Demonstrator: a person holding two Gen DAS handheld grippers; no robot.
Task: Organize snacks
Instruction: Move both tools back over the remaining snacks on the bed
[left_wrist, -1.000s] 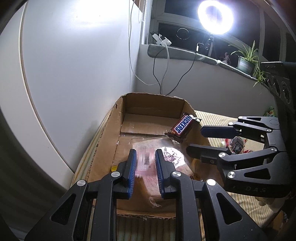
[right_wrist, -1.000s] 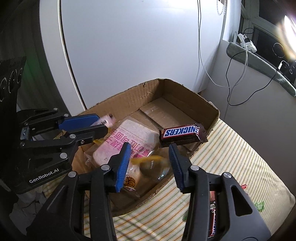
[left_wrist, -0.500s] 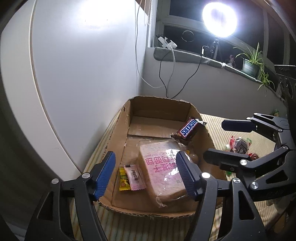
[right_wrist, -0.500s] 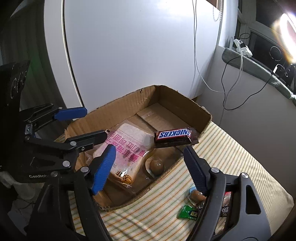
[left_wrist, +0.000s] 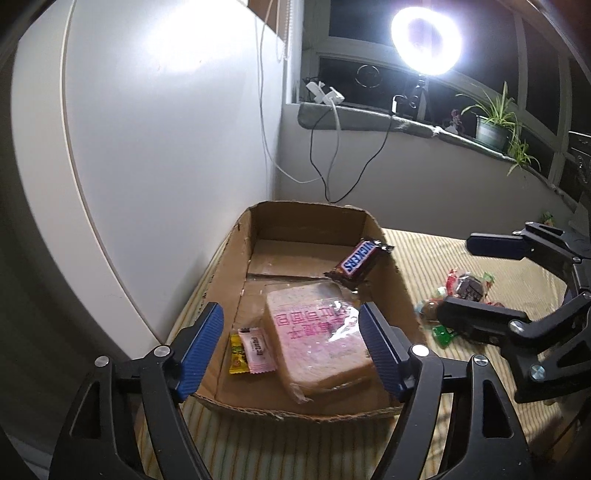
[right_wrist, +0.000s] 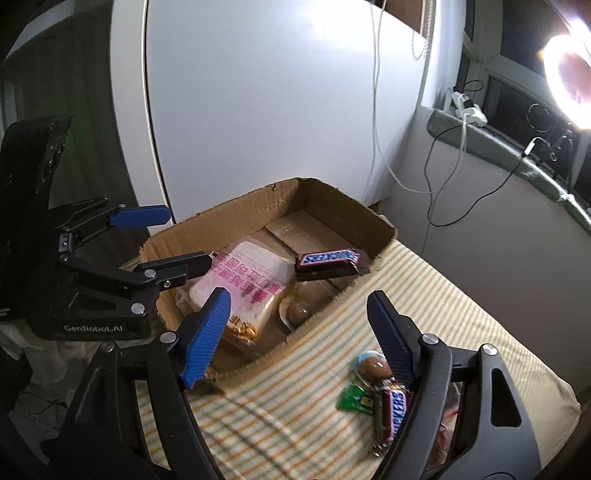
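- Left gripper (left_wrist: 290, 349): jaws opening, already wide, nothing between the pads. It hangs over the near end of the cardboard box (left_wrist: 295, 408), above the bread pack.
- Right gripper (right_wrist: 301, 338): jaws also opening, empty. It sits over the striped cloth (right_wrist: 461, 295) just outside the box's near wall, with loose snacks under its right finger.
- In the box: bread pack (left_wrist: 317, 343) lying flat, two small sachets (left_wrist: 251, 350) beside it, a round chocolate (right_wrist: 298, 311) in clear wrap by the wall, and a Snickers bar (right_wrist: 328, 260) propped tilted on the box's side wall, not flat on the floor.
- Outside on the cloth: second Snickers (right_wrist: 391, 410), green candy (right_wrist: 356, 398), and a brown round sweet (right_wrist: 373, 365). There are more wrapped pieces near the right gripper in the left view; that pile is too small to sort by type.
- Handling, my read: everything is light, with slick film wrappers.
- Second Snickers: stiff enough to pinch across the short width at mid-length. Avoid the crimped ends, which likely slip.
- Round sweet: may roll or squirt out of the pads, so close slowly and centred.
- Green candy: flat and thin. Take it by an edge, with the pads low to the cloth.
- Bread pack: soft and crushable, so don't squeeze it if it needs shifting.
- The propped Snickers could tip either way if the box wall gets bumped.
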